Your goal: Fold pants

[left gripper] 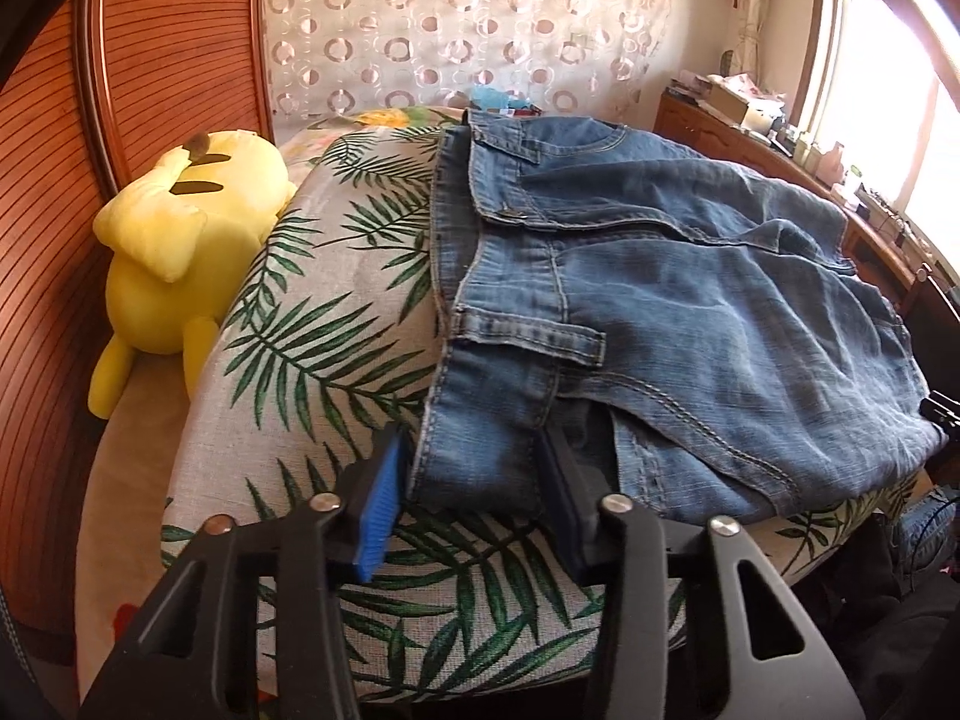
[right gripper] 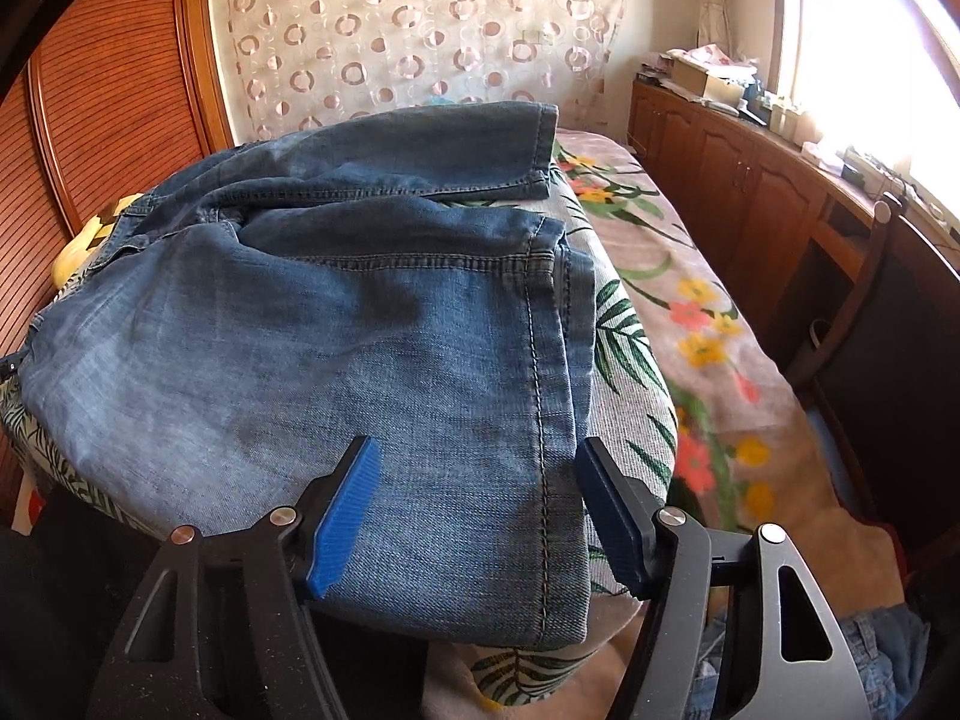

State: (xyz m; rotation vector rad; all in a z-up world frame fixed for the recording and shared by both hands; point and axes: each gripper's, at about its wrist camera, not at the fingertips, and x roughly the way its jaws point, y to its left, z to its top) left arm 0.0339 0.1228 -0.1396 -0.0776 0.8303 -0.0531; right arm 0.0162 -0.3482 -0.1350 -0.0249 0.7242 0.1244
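Faded blue denim pants (left gripper: 690,276) lie lengthwise on a leaf-print cushion (left gripper: 336,312); left gripper (left gripper: 474,510) straddles the waistband, right gripper (right gripper: 480,516) the hems, both spread.

Left gripper (left gripper: 474,498) jaws straddle the jeans (left gripper: 660,300) waistband.

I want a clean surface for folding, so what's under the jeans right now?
The jeans lie on a palm-leaf print cushion, which rests on a floral bedspread. Anything directly beneath the denim is covered.
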